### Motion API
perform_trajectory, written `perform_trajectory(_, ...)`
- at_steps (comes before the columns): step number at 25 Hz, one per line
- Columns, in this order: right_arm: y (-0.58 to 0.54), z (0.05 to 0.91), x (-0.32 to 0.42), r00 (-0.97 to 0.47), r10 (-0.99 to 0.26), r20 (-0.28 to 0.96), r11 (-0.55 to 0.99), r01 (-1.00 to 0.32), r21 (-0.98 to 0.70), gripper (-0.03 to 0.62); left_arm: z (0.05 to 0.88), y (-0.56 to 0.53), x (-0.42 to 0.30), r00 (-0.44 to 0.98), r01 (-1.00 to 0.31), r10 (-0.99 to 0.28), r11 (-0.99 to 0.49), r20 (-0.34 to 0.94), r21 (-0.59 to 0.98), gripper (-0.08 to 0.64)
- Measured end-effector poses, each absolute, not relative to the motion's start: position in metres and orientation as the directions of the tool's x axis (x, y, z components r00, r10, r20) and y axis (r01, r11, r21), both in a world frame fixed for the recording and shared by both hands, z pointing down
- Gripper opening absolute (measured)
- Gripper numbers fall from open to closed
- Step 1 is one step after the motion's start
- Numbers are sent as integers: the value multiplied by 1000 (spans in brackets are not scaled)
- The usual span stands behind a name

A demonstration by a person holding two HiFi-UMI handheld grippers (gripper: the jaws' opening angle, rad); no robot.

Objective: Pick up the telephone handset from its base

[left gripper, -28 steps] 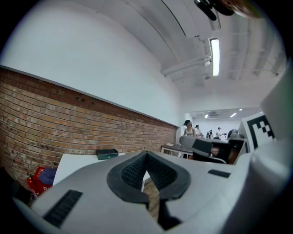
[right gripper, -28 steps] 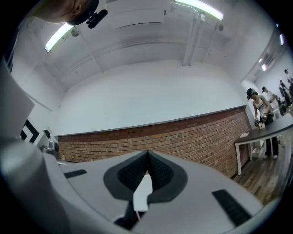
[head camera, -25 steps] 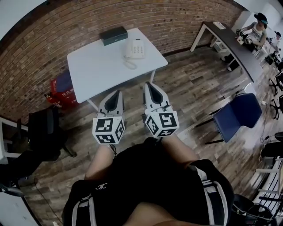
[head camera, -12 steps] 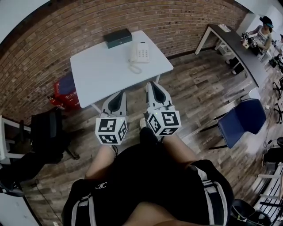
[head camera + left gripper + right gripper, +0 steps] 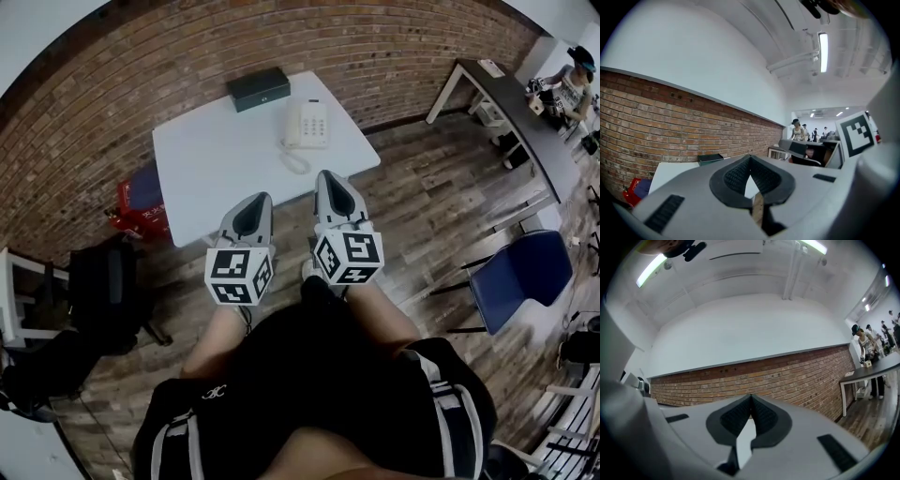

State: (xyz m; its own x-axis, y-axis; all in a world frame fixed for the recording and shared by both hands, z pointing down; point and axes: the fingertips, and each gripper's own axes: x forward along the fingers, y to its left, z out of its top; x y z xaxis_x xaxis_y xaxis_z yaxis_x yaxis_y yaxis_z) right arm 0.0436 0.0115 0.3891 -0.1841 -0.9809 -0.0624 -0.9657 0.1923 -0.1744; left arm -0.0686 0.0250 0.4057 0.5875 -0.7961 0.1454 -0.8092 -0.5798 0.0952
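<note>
Two closed, empty jaw pairs: left gripper [image 5: 253, 202], right gripper [image 5: 331, 180], near table [image 5: 216, 159]; handset [image 5: 294, 123] seemingly on base [image 5: 316, 124].

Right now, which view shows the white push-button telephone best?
Head view: the white push-button telephone lies whole on the white table, handset cradled. Both gripper views are filled by their own shut jaws; neither shows it.

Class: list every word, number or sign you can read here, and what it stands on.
None can be read.
Red box: white print, too small.
Telephone: key digits too small.
Left gripper, right gripper: black square markers, no words.
Black top: small white logo, unclear.
</note>
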Motion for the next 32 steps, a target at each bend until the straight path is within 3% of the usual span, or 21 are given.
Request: perform_trajectory(32,-256,421,111,-312,-947,83,291,-936,-196,-3,421,-219,17,512,-859,-826,-497,238,123,2)
